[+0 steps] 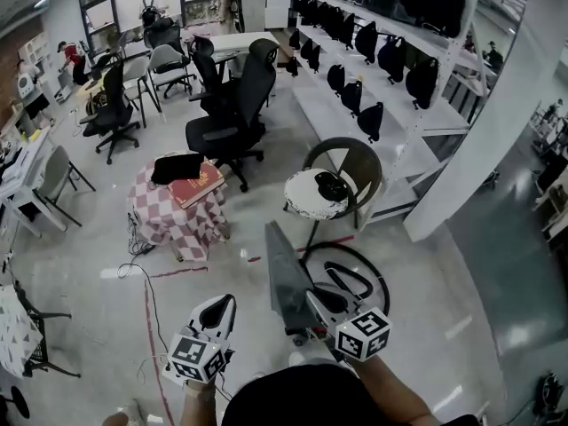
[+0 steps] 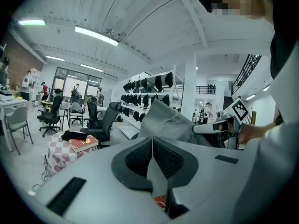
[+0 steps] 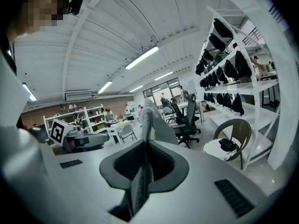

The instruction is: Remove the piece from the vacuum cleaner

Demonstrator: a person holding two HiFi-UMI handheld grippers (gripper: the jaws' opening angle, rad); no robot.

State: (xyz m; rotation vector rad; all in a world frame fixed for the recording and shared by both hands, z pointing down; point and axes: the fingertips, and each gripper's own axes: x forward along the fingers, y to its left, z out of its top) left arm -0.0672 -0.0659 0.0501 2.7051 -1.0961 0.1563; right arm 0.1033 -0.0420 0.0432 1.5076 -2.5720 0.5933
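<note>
- The right gripper (image 3: 145, 146) is pinched on the grey piece (image 3: 148, 118). The thin edge of the piece is clamped between the pads and runs up and away from them.
- The left gripper (image 2: 153, 143) is seen with its pads pressed together and nothing between them. It is held near the right one, apart from the piece.
- In the head view the piece (image 1: 282, 269) is shown as a long flat wedge. It is held in the air by its broad near end in the right gripper (image 1: 318, 302), above a black hose loop (image 1: 355, 278) lying on the floor (image 1: 426, 273). No contact with anything else is seen.
- The piece is judged light and thin, and stiff enough to stand out from the grip unsupported. Some give is suggested by its creased surface. The present hold at the broad end is judged sound, and a second hold farther along by the left gripper (image 1: 224, 304) would steady it.
- Only in the left gripper view is the piece (image 2: 170, 122) shown broadside, with its creases. It is given edge-on in the right gripper view, and its full length is shown by the head view alone.
- The vacuum cleaner itself cannot be made out with certainty in any view.
</note>
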